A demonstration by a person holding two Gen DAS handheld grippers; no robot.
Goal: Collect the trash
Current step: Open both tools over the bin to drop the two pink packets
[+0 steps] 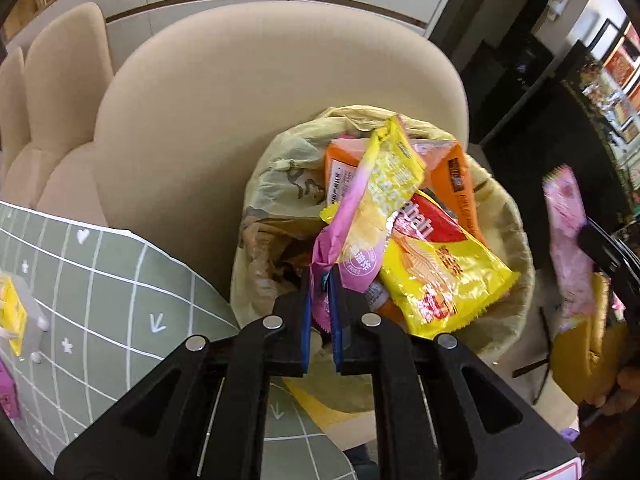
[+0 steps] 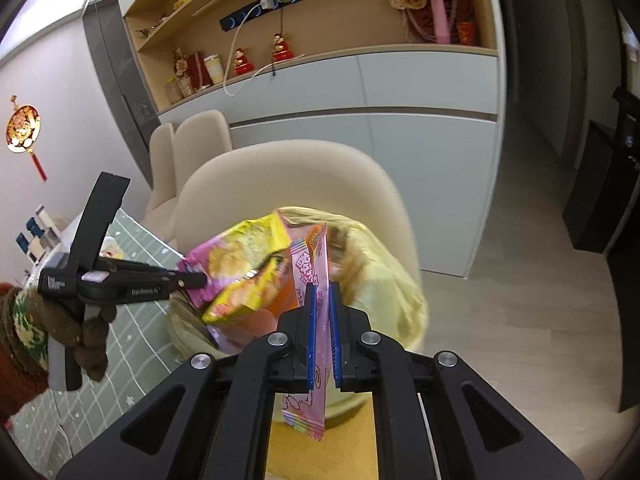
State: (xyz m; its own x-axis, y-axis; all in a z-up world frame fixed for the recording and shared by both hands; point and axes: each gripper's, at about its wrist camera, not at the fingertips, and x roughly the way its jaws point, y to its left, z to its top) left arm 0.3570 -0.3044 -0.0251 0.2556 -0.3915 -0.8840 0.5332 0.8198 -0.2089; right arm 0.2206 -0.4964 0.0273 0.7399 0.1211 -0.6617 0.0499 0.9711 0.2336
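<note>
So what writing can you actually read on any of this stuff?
"GenRobot AI": on the side of the left tongs, right wrist view.
"FRIED": on the round badge of the pink-and-yellow wrapper.
"hat", partly covered: on the red-and-yellow packet.
Orange carton, pink wrapper: print too blurred to read.

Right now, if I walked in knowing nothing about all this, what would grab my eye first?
Probably the overstuffed trash bin, lined with a yellowish bag and heaped with bright snack wrappers, standing in front of a cream chair. Over it, the left tool pinches a pink-and-yellow chip bag, while the right tool clamps a pink candy wrapper upright.
</note>
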